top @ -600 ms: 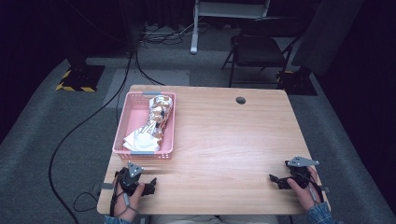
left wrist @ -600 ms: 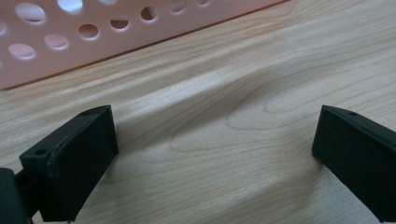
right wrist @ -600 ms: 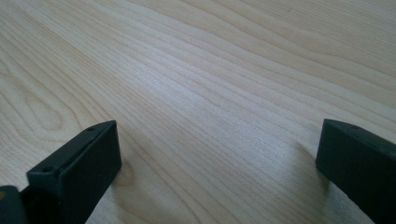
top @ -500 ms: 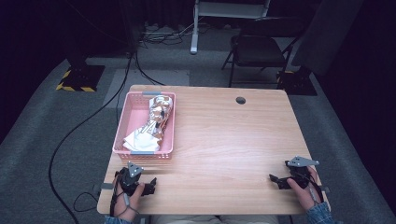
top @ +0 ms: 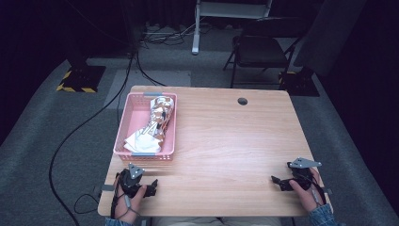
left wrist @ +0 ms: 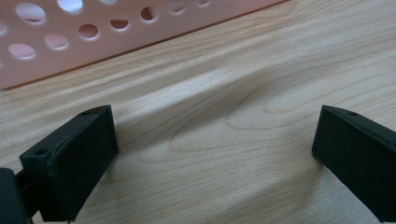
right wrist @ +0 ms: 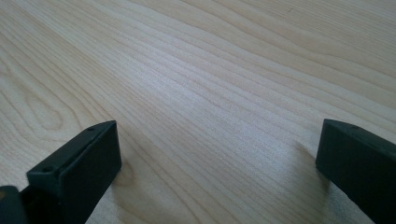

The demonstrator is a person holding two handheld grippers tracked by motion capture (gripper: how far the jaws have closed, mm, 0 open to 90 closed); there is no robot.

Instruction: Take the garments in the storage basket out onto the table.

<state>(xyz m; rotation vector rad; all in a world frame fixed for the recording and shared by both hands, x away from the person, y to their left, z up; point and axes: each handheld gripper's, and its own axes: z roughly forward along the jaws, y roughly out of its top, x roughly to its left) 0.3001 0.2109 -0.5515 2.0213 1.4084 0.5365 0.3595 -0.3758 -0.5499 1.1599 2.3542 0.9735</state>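
high view: a pink basket [top: 121, 123] on the table [top: 226, 141] holds a shiny foil-wrapped bundle [top: 159, 117] and white paper [top: 137, 141]; left gripper [top: 149, 187] sits near it, right gripper [top: 277, 181] well apart. left gripper view: jaws wide, basket wall just ahead. right gripper view: jaws wide over bare wood.

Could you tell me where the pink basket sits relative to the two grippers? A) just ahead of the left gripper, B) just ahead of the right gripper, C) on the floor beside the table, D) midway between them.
A: the pink basket stands on the table directly beyond the left gripper, far from the right gripper.
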